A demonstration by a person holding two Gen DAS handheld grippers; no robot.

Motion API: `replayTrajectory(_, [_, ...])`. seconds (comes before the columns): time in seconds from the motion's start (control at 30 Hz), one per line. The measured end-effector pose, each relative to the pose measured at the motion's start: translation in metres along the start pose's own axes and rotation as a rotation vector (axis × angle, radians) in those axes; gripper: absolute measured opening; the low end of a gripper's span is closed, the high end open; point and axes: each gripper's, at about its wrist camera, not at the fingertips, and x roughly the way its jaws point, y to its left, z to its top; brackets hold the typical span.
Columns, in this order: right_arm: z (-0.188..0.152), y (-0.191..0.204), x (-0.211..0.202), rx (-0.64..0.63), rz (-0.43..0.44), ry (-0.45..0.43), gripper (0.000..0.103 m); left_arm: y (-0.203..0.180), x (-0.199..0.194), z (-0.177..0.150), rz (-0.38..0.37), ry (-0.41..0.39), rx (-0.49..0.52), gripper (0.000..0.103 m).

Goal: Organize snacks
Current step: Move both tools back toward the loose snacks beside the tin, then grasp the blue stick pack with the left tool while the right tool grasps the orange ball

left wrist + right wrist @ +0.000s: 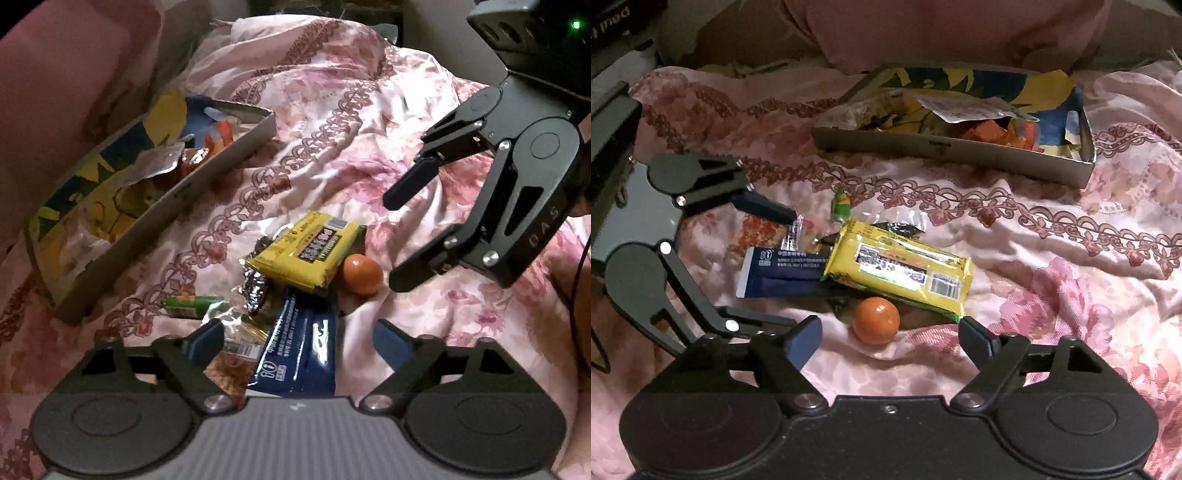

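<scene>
With both grippers spread wide and empty, the orange ball [875,321] is seen just ahead of the right gripper [889,339], the yellow packet [899,269] beyond, the box [955,122] farthest on the floral bedspread [1071,266].

Both grippers are black, with dark blue finger pads [801,341] and silver screws. The right gripper [400,242] carries the letters "DAS".
</scene>
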Motion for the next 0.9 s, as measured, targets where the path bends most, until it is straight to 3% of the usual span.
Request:
replayTrajectory(0.17, [0.002, 0.0, 0.005, 0.009, 0.023, 0.008, 0.059, 0.0, 0.004, 0.002, -0.012, 0.016, -0.005, 0.073])
replayTrajectory(0.4, [0.003, 0.003, 0.018, 0.011, 0.033, 0.039, 0.058, 0.004, 0.007, 0.006, -0.018, 0.021, -0.043, 0.057])
replayTrajectory(0.53, [0.004, 0.003, 0.022, 0.007, 0.029, 0.048, 0.054, -0.002, 0.008, 0.005, -0.028, 0.028, -0.014, 0.046])
replayTrajectory(0.9, [0.005, 0.002, 0.031, 0.043, 0.001, 0.073, 0.046, -0.011, 0.019, 0.01, -0.014, 0.069, 0.015, 0.047])
